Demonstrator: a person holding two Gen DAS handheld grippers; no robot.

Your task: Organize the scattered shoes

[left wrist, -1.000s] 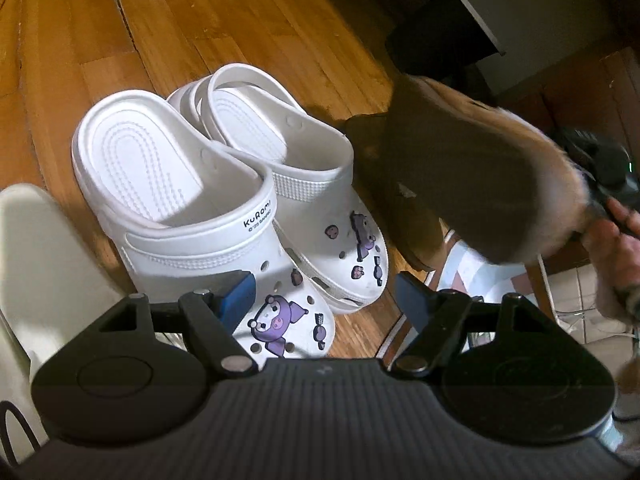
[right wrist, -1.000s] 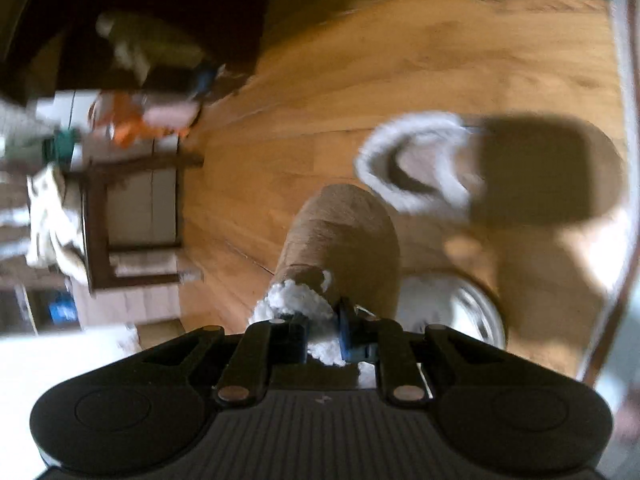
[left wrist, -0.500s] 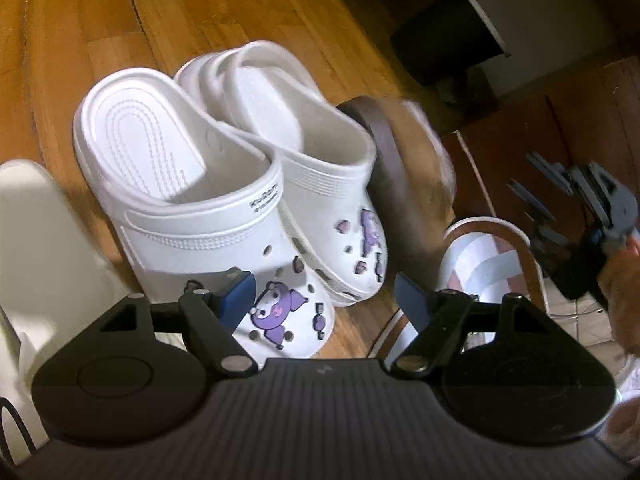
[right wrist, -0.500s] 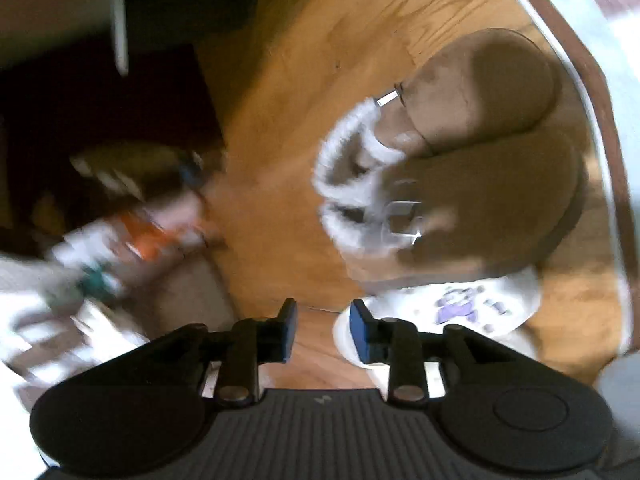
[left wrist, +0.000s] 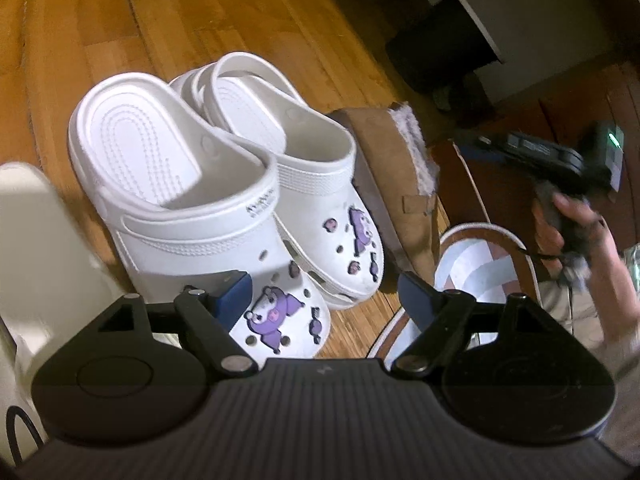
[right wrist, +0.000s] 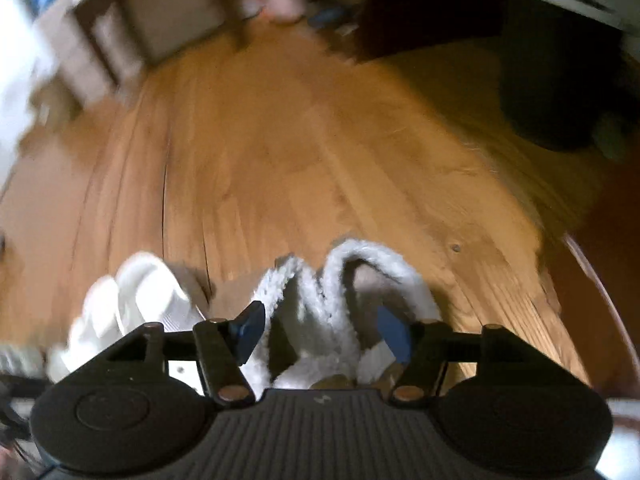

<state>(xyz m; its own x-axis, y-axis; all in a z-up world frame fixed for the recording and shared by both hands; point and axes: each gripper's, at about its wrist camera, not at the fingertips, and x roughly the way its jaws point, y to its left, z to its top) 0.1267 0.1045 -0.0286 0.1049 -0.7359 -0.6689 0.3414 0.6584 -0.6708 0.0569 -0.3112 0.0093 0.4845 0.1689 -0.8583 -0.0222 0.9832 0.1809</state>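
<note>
Wood plank floor (left wrist: 100,40) runs under everything, w/ a striped rug (left wrist: 476,276) at the right edge and dark furniture further back.

Two white clogs (left wrist: 188,184) sit side by side on the floor, touching, heel straps up; both have vent holes and purple cartoon charms on the toes. Printed text on the nearer strap is too blurred to read. Just beside the far clog, touching its outer side, stands a tan suede slipper (left wrist: 400,184) w/ pale fleece lining at the collar and a dark sole edge. In the right wrist view a second fleece collar shows next to it, so the pair of slippers (right wrist: 340,304) sits together close by the clogs; that view is motion-blurred.

Left claw (left wrist: 324,300) hovers above the near clog's toe, jaws wide apart, nothing between the pads.

Right claw (left wrist: 472,148) is seen from the left view, up and to the right of the slipper, held in a hand (left wrist: 576,232). Its jaws have just been opening; in its own view the fleece collars lie between the spread blue pads (right wrist: 250,330), not pinched.
</note>
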